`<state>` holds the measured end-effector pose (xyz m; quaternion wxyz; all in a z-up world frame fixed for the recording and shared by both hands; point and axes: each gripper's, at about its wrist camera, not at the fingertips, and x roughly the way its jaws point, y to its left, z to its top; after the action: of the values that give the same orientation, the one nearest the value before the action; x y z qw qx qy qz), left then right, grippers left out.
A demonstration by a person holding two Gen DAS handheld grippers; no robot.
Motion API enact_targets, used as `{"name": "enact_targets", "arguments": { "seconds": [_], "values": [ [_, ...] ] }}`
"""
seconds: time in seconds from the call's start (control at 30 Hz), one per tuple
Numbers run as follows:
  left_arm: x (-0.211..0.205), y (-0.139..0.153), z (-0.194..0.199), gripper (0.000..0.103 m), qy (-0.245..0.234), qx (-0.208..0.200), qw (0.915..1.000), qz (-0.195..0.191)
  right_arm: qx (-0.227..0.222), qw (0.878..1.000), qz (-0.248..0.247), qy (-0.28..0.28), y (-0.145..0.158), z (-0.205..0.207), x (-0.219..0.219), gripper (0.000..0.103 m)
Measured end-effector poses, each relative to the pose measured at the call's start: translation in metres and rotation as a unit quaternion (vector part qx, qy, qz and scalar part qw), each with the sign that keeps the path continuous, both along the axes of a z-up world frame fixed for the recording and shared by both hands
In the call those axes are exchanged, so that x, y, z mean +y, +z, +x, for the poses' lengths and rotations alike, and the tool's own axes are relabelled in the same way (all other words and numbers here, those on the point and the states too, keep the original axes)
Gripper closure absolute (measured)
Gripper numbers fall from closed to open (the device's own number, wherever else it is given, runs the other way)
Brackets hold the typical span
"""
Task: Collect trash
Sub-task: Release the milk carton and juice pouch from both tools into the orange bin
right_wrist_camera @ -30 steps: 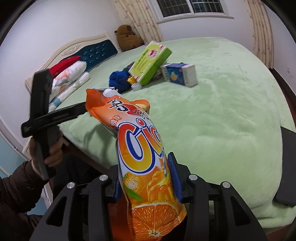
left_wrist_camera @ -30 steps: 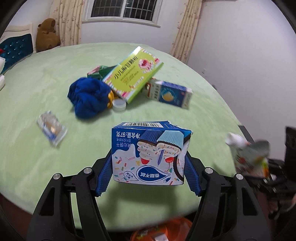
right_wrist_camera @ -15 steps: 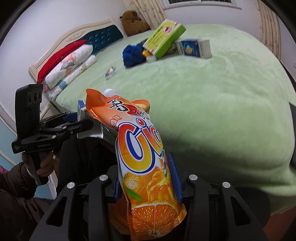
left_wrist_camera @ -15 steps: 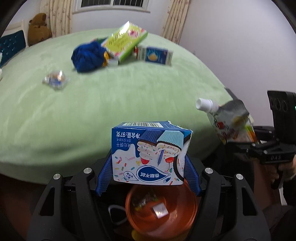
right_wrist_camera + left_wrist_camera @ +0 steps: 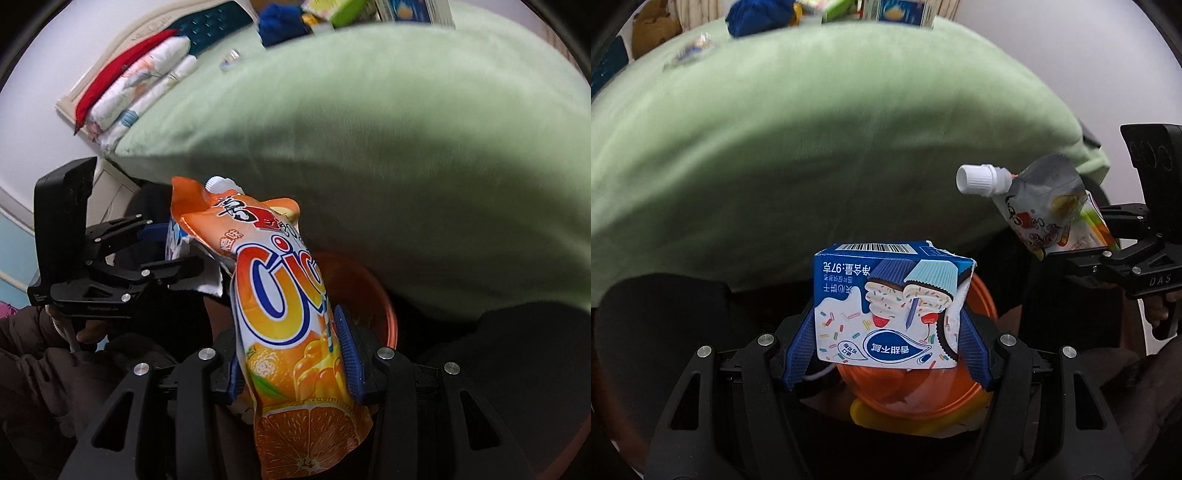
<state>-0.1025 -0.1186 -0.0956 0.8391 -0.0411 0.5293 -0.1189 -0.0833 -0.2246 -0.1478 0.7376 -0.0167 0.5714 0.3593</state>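
Jaws of left gripper (image 5: 886, 325) clamp biscuit box (image 5: 890, 306) over orange bin (image 5: 975, 387); right gripper (image 5: 291, 354) pinches juice pouch (image 5: 291, 332).

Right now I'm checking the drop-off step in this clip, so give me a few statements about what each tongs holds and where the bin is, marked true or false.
1. The left tongs grip a blue biscuit box. True.
2. The right tongs are open with nothing between them. False: they are shut on an orange pouch.
3. An orange bin sits below the box. True.
4. The pouch has no cap. False: a white cap shows in the left view.
5. The blue cloth lies in the bin. False: it is on the green bed.
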Motion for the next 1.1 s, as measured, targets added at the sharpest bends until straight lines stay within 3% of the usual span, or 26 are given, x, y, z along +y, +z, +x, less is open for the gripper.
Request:
{"name": "enact_targets", "arguments": {
  "seconds": [0.27, 0.43, 0.73, 0.8, 0.83, 0.87, 1.1],
  "values": [
    [-0.019, -0.052, 0.020, 0.037, -0.038, 0.084, 0.9951, 0.033, 0.080, 0.996, -0.033, -0.032, -0.059, 0.011, 0.005, 0.061],
    [-0.031, -0.072, 0.031, 0.037, -0.055, 0.122, 0.9891, 0.062, 0.094, 0.994, -0.054, -0.018, -0.076, 0.010, 0.013, 0.061],
    [-0.037, -0.087, 0.046, 0.037, -0.059, 0.150, 0.9849, 0.061, 0.107, 0.992, -0.069, -0.016, -0.087, 0.014, 0.015, 0.060],
    [-0.037, -0.088, 0.044, 0.035, -0.060, 0.153, 0.9846, 0.060, 0.108, 0.992, -0.070, -0.015, -0.088, 0.016, 0.022, 0.055],
    [-0.039, -0.087, 0.039, 0.030, -0.059, 0.156, 0.9840, 0.062, 0.109, 0.992, -0.070, -0.016, -0.087, 0.018, 0.025, 0.048],
    [-0.039, -0.088, 0.040, 0.024, -0.056, 0.162, 0.9831, 0.064, 0.107, 0.992, -0.069, -0.018, -0.086, 0.020, 0.029, 0.035],
    [-0.028, -0.087, 0.047, 0.023, -0.041, 0.170, 0.9832, 0.053, 0.105, 0.992, -0.055, -0.031, -0.082, 0.025, 0.022, 0.032]
  ]
}}
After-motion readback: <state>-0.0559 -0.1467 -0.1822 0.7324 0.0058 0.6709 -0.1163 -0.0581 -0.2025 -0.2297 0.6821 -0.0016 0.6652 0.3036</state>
